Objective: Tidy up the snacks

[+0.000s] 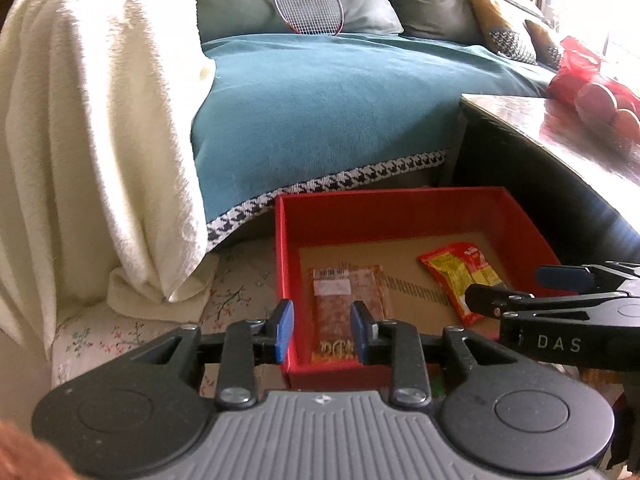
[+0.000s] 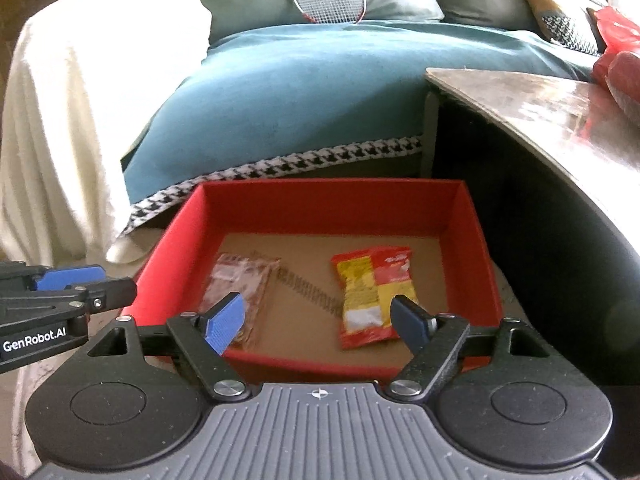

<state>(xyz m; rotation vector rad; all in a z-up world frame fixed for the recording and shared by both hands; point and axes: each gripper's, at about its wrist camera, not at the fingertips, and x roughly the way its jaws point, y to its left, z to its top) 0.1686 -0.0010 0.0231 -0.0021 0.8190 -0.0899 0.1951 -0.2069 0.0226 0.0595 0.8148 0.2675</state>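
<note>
With both my left gripper (image 1: pixel 320 330) and right gripper (image 2: pixel 318 322) spread and empty above the red box's (image 2: pixel 328 204) near edge, I should fetch another snack without knocking the clear packet (image 2: pixel 238 280) or yellow packet (image 2: pixel 370 292).

Teal blanket (image 1: pixel 328 112) w/ houndstooth trim over sofa, cream throw (image 1: pixel 92 128) on its left. Red badminton racket (image 1: pixel 308 4) leaning vs grey cushion (image 1: pixel 240 0). Red bag (image 1: pixel 580 76) on bench (image 1: pixel 560 128) at right.

Left wrist view: close above the near left corner of the red box (image 1: pixel 400 216), facing the sofa (image 1: pixel 320 92) behind it.
Right wrist view: close above the box's (image 2: pixel 320 208) near edge, more centred, same heading.
Shared: box interior, sofa, table (image 1: pixel 560 120) corner right of the box.
</note>
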